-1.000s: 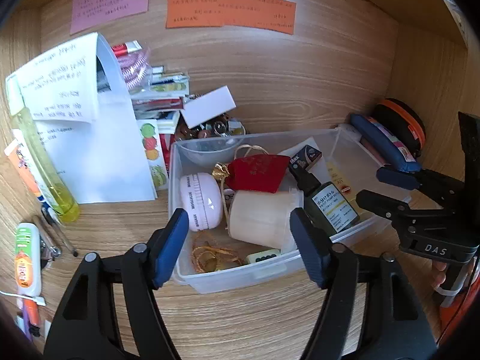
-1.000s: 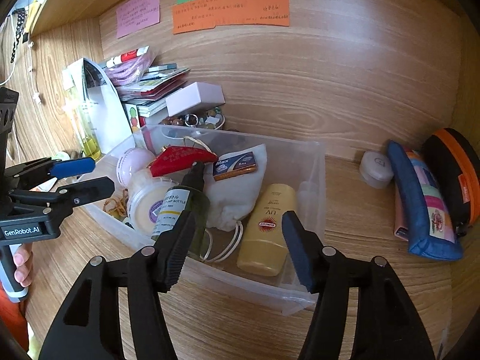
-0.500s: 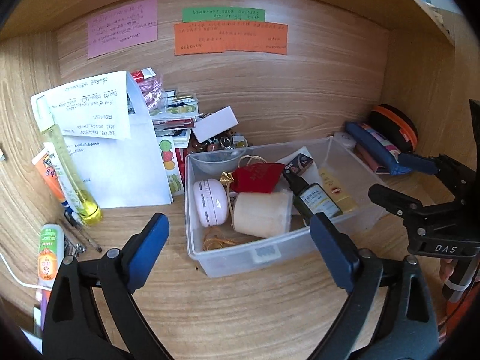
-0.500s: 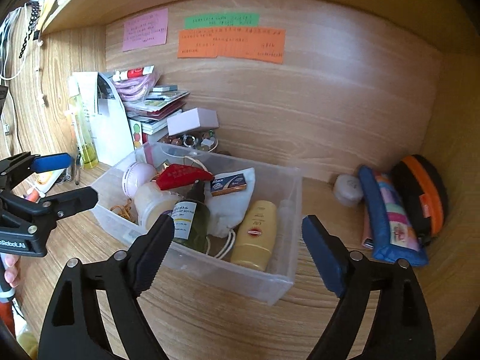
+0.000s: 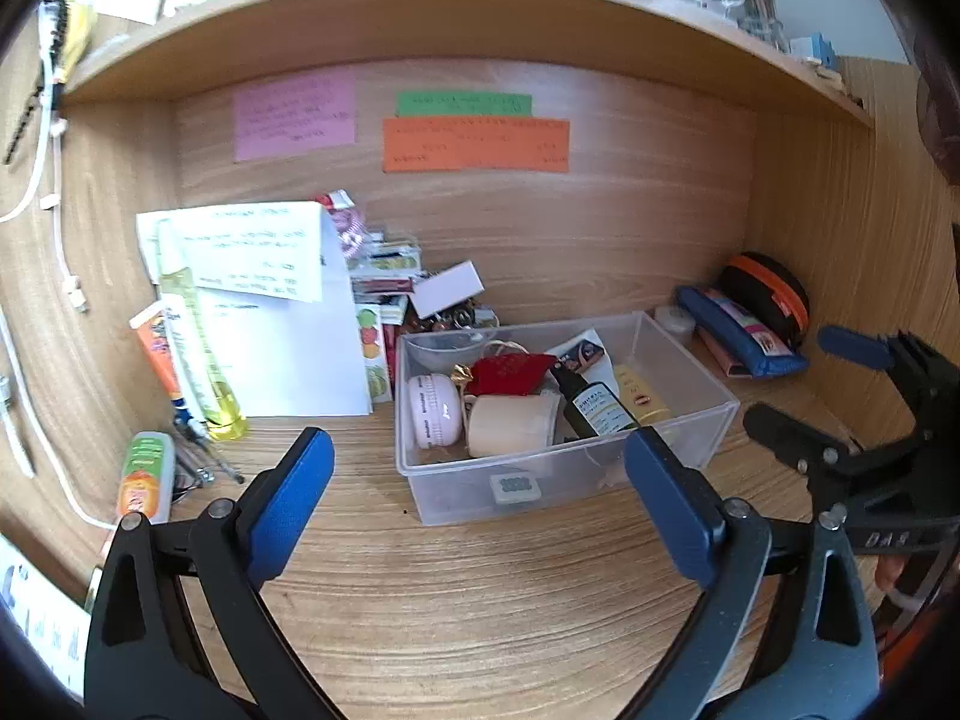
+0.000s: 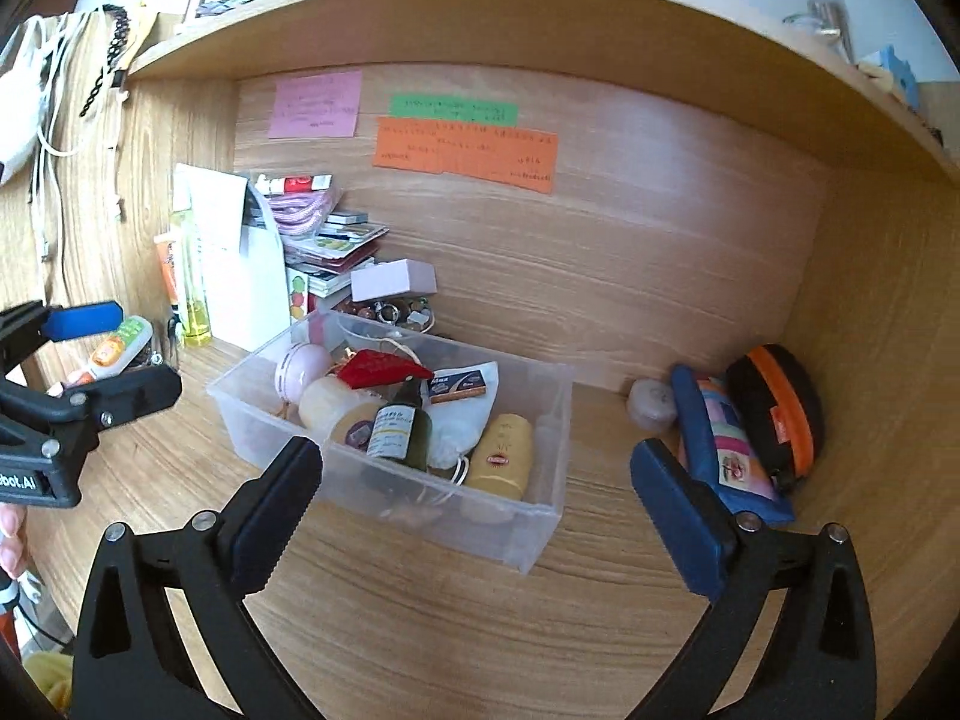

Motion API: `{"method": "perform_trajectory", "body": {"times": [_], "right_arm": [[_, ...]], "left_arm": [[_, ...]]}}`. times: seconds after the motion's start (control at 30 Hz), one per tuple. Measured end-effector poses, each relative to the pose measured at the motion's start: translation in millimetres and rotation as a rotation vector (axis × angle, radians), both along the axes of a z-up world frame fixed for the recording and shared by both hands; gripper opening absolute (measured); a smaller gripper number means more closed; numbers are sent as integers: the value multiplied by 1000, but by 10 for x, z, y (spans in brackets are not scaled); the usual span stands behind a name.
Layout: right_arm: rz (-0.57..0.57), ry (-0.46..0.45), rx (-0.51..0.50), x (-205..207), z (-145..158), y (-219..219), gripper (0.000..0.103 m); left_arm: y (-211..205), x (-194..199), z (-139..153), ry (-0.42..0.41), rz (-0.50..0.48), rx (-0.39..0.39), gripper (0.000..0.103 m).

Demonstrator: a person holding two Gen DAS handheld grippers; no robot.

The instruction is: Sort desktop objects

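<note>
A clear plastic bin stands mid-desk. It holds a pink round case, a cream roll, a red pouch, a dark green bottle, a yellow tube and a small box. My left gripper is open and empty, in front of the bin. My right gripper is open and empty, also in front of the bin. Each gripper shows at the edge of the other's view.
At the left stand white papers, a yellow bottle, an orange tube and a green-orange tube. Books and a white box sit behind the bin. Blue and black-orange pouches and a small jar lie right.
Both grippers have pulled back and up from the bin and opened wider. The bin now looks smaller, and the shelf above has come into view.
</note>
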State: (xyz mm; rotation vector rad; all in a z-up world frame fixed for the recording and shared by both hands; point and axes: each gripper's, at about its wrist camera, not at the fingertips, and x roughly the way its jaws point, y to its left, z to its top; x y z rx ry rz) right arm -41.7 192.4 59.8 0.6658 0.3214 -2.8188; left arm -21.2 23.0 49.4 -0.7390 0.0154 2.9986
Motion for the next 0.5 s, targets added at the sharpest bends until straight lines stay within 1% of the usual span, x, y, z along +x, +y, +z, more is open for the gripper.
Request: {"method": "perform_trajectory", "body": {"times": [0.23,0.43,0.5], "right_arm": [[-64,35,-27,295,20,-6,103],[-99,61,-94,540,68,33,103],[-109,71,-107,602,78,47,103]], "left_arm": [[60,287,43,59,47,-19,102],[116,426,-39,46,51,-8,102],[139,454,-62,49,56,-20,102]]}}
